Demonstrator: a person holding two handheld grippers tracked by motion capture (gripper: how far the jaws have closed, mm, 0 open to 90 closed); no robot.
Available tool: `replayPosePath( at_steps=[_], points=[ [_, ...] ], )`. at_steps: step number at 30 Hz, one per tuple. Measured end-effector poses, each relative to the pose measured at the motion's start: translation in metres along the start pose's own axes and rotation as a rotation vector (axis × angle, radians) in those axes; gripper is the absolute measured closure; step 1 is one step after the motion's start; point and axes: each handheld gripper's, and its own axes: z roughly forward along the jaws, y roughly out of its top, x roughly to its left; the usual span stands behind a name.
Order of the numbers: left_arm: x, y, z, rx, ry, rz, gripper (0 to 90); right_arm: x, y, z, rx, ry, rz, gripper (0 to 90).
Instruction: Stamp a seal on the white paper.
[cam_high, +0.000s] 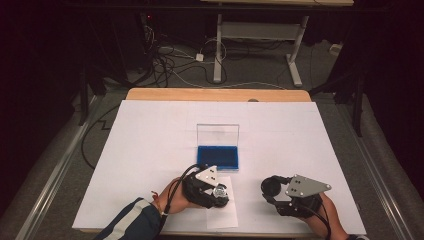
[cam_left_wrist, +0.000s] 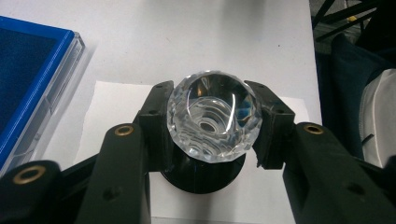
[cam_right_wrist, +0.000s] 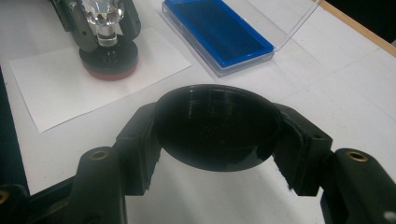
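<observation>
The left gripper (cam_high: 218, 194) is clamped on a clear faceted crystal knob (cam_left_wrist: 212, 114), one jaw pressing each side of its round head. Below the jaws, the knob's short stem runs down to a round black base with a red underside (cam_right_wrist: 108, 60), which rests on a small white sheet of paper (cam_high: 223, 212) directly under this gripper. In the left gripper view the knob's facets face the camera and the black base shows just beneath it.

The right gripper (cam_high: 272, 188) grips a round black shallow cap (cam_right_wrist: 217, 126) by its rim, its hollow side turned up toward that gripper's camera, the jaws closed against opposite edges. The cap is held clear above the white table cover (cam_high: 150, 150).

Ahead of both grippers, and closer to the left one, lies an open clear plastic case with a blue padded lining (cam_high: 218, 156), its transparent lid (cam_high: 217, 134) standing upright at the far edge. From the right gripper, the left gripper with the knob sits off to the side, well apart, with the case beyond the gap between them.
</observation>
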Motion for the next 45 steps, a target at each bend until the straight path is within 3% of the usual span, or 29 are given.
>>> replayPosePath(
  at_steps=[45],
  points=[
    [0.0004,-0.0015,0.0012,-0.009,-0.008,-0.016,54.0,-0.0008,-0.0003,-0.0004,0.004,0.005,0.002,38.2]
  ],
)
